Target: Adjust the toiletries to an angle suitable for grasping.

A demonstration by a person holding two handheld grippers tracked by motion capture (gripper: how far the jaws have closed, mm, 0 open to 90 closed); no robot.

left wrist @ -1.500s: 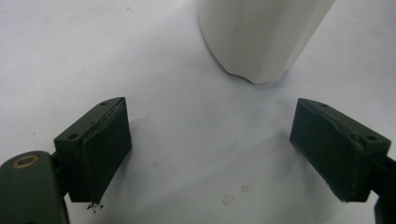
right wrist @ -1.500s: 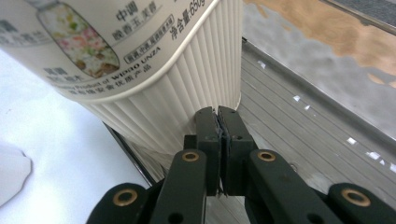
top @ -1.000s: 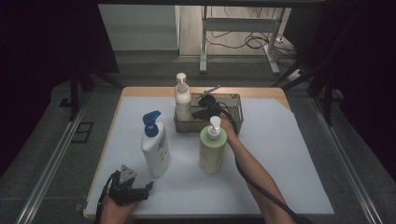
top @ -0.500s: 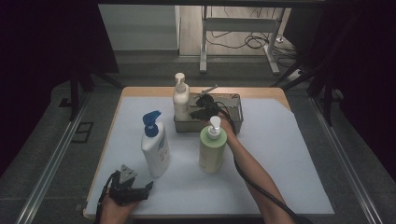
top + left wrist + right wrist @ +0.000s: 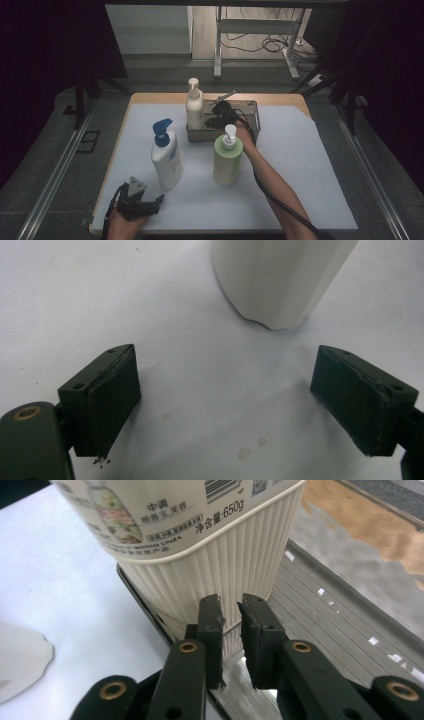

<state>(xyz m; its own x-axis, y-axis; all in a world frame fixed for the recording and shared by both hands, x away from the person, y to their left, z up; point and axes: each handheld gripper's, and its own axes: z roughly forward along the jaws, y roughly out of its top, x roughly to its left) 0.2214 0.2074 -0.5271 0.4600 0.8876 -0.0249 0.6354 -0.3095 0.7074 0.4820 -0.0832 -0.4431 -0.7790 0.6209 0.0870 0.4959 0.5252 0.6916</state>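
R gripper (image 5: pixel 230 612): jaws just cracked apart, nothing pinched, beside cream bottle (image 5: pixel 200 545); barcode label legible here.
L gripper (image 5: pixel 225 395): jaws wide, empty.
High view: cream bottle standing in metal tray (image 5: pixel 252 107) at tray's left end.

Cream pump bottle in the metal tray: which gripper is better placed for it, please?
Right: the right gripper is beside the cream pump bottle, jaws just opening, empty; the left gripper rests far off.
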